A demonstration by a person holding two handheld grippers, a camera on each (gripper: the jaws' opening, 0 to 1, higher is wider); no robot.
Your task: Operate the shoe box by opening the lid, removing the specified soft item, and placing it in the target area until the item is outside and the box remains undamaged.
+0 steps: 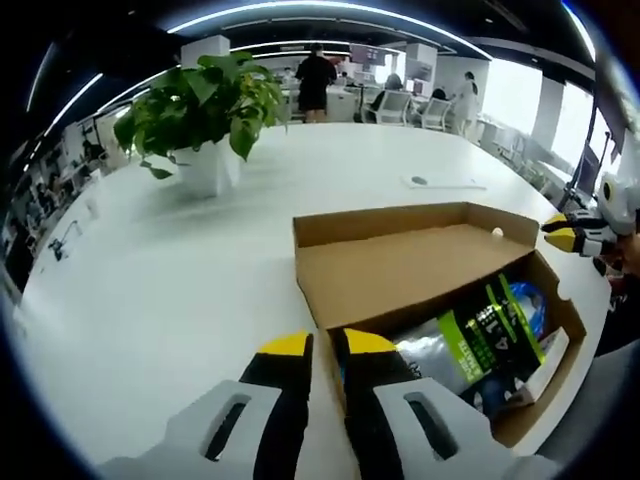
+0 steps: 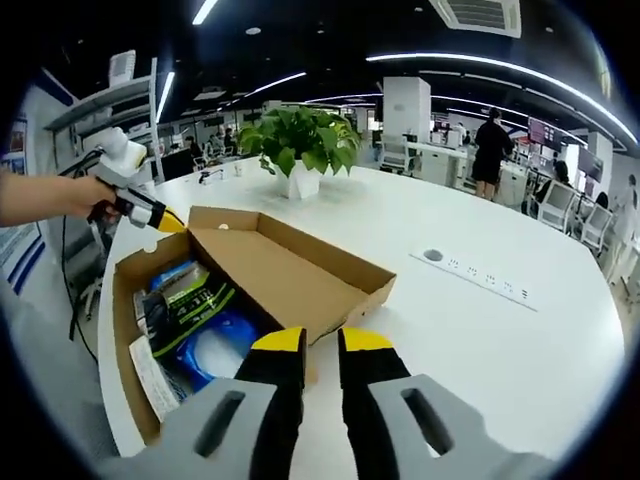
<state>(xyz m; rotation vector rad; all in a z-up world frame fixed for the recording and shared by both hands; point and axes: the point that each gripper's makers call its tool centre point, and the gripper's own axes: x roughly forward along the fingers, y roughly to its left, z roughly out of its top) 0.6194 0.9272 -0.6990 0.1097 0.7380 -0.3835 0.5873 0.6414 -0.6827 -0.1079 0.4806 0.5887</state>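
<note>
Left gripper view: an open cardboard shoe box [image 1: 420,270] sits at the near edge of a white tabletop [image 1: 180,290], its lid [image 1: 400,262] folded back and lying flat toward the middle; inside rests a soft packaged item [image 1: 490,335] in clear plastic with a green and black label; the left claw [image 1: 318,345] hovers just beside the box's corner, jaws narrow, gripping nothing; the right claw [image 1: 560,232] hovers by the far corner, jaws nearly together. Right gripper view: the right claw [image 2: 322,341], narrow and empty, points at the lid's edge [image 2: 300,275]; a potted plant [image 2: 300,150] stands well beyond the box [image 2: 130,300].
</note>
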